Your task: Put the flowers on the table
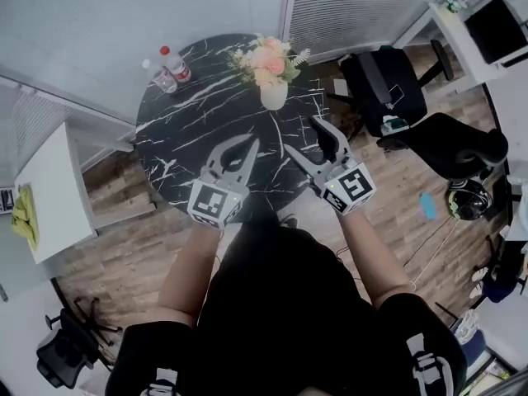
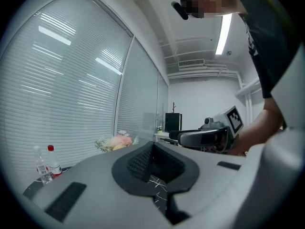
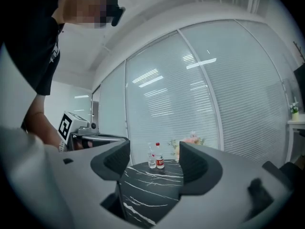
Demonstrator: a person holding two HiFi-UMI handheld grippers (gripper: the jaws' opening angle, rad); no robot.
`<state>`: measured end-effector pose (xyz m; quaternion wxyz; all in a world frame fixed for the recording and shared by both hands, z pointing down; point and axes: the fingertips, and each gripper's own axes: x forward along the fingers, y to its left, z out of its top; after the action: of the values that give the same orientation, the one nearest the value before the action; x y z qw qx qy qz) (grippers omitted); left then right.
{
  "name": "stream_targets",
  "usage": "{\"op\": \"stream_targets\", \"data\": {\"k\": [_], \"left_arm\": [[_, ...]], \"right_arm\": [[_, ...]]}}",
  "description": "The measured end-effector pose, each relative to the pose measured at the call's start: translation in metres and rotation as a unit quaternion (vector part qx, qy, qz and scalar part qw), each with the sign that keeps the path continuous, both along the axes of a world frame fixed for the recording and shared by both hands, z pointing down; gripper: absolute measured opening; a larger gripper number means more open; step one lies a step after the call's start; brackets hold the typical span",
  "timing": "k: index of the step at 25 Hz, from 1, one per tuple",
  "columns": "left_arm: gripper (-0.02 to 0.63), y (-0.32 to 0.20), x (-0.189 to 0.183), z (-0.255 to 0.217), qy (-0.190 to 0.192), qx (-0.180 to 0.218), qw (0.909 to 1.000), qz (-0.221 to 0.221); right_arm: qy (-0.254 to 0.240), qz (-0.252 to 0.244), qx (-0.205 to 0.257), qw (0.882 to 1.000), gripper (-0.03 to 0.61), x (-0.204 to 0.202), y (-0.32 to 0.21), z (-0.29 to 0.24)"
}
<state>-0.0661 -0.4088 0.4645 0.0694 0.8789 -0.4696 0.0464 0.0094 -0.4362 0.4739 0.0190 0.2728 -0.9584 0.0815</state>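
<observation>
A bunch of pink and cream flowers (image 1: 269, 59) stands upright in a white vase (image 1: 274, 94) at the far side of the round black marble table (image 1: 186, 134). Both grippers hover over the table's near half, short of the vase. My left gripper (image 1: 249, 145) is shut, its tips together with nothing between them, and the flowers (image 2: 117, 141) show past its left jaw (image 2: 153, 147). My right gripper (image 1: 303, 137) is open and empty. Between its jaws (image 3: 153, 162) I see the tabletop (image 3: 145, 192), with the flowers (image 3: 190, 140) behind the right jaw.
Two plastic water bottles (image 1: 168, 68) stand at the table's far left edge, also seen as bottles (image 3: 156, 157) in the right gripper view. Black office chairs (image 1: 386, 86) crowd the right side. A white desk (image 1: 51, 190) stands at the left. Glass walls with blinds close off the back.
</observation>
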Motion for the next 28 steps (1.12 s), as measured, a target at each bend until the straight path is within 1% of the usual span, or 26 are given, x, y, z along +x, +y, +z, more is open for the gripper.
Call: {"op": "stream_targets", "data": {"k": [1,3,6,10,11,15,19,23,28], "left_arm": [[0.012,0.009,0.007,-0.009,-0.002,0.002,1.0000,0.004],[0.012,0.025,0.021,-0.027,-0.002,0.009,0.9999,0.014],[0.012,0.049,0.036,-0.047,-0.002,0.019,0.9995,0.023],[0.012,0.075,0.052,-0.067,-0.003,0.030,0.9991,0.031],[0.012,0.080,0.056,-0.071,-0.004,0.033,0.9989,0.032],[0.012,0.099,0.070,-0.085,-0.005,0.047,0.9982,0.037],[0.011,0.112,0.075,-0.084,-0.009,0.037,0.9986,0.038],[0.011,0.114,0.078,-0.085,-0.006,0.045,0.9980,0.043],[0.012,0.116,0.077,-0.082,-0.006,0.039,0.9984,0.040]], "right_arm": [[-0.003,-0.010,0.004,1.000,0.334,0.001,0.012,-0.010],[-0.006,-0.030,0.017,0.999,0.309,0.005,0.035,-0.031],[-0.011,-0.054,0.035,0.998,0.211,0.011,0.064,-0.057],[-0.013,-0.064,0.042,0.997,0.058,0.019,0.091,-0.076],[-0.013,-0.065,0.043,0.997,0.041,0.021,0.097,-0.078],[-0.015,-0.073,0.044,0.996,0.021,0.026,0.118,-0.085],[-0.011,-0.079,0.048,0.996,0.020,0.027,0.130,-0.089],[0.002,-0.079,0.056,0.995,0.020,0.025,0.132,-0.087],[0.002,-0.080,0.052,0.995,0.020,0.024,0.137,-0.086]]}}
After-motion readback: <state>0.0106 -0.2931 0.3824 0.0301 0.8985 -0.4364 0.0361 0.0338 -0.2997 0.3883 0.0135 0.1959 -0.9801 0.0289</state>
